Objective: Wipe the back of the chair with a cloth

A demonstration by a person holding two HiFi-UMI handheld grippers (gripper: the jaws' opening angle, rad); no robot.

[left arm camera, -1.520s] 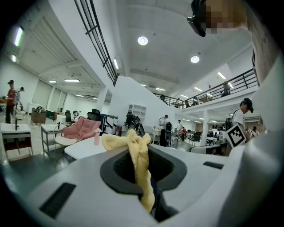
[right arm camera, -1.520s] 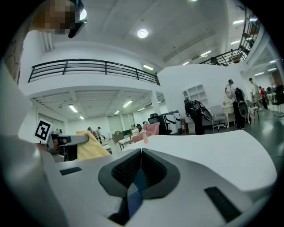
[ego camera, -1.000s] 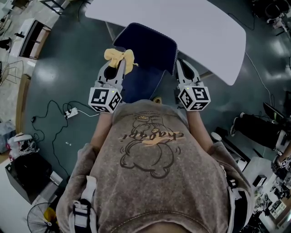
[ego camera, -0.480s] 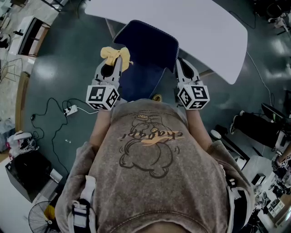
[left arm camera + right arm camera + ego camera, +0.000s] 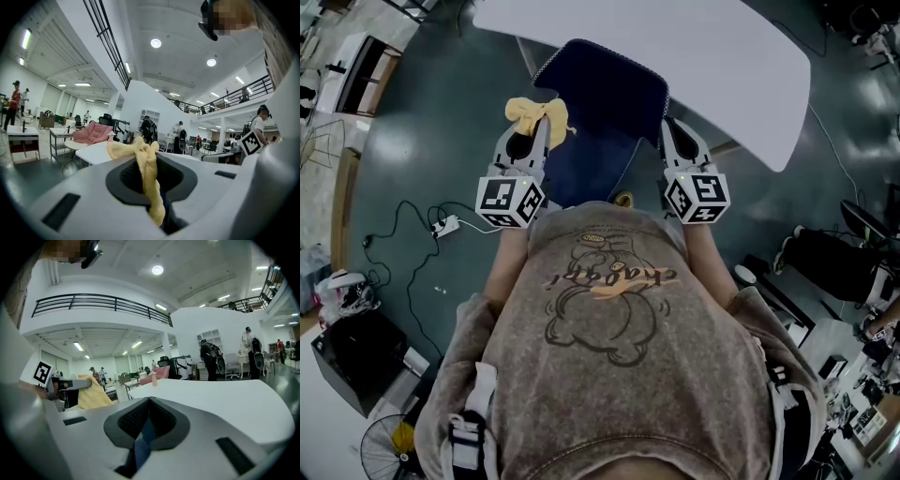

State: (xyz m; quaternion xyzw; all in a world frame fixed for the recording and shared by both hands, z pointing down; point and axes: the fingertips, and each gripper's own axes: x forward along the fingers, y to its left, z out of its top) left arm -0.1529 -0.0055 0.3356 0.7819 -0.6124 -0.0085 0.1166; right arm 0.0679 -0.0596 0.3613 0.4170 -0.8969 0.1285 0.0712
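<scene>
The cloth [image 5: 540,113] sits pinched between the fingers [image 5: 84,197] of the left gripper [image 5: 540,127]. It bunches out past their tips and hangs down between them. Just right of those fingers stands the chair back [image 5: 609,92]. Its right edge lies between the pressed-together fingers [image 5: 201,441] of the right gripper [image 5: 668,129]. Beyond both pairs of fingertips, on the far side of the chair back, stretches the desk [image 5: 694,52]. Left of the left fingers and back toward the person, a power strip [image 5: 445,228] lies on the floor [image 5: 422,141].

Head camera steeply down; both handheld cameras forward, low, sharing white table [image 5: 675,47].
</scene>
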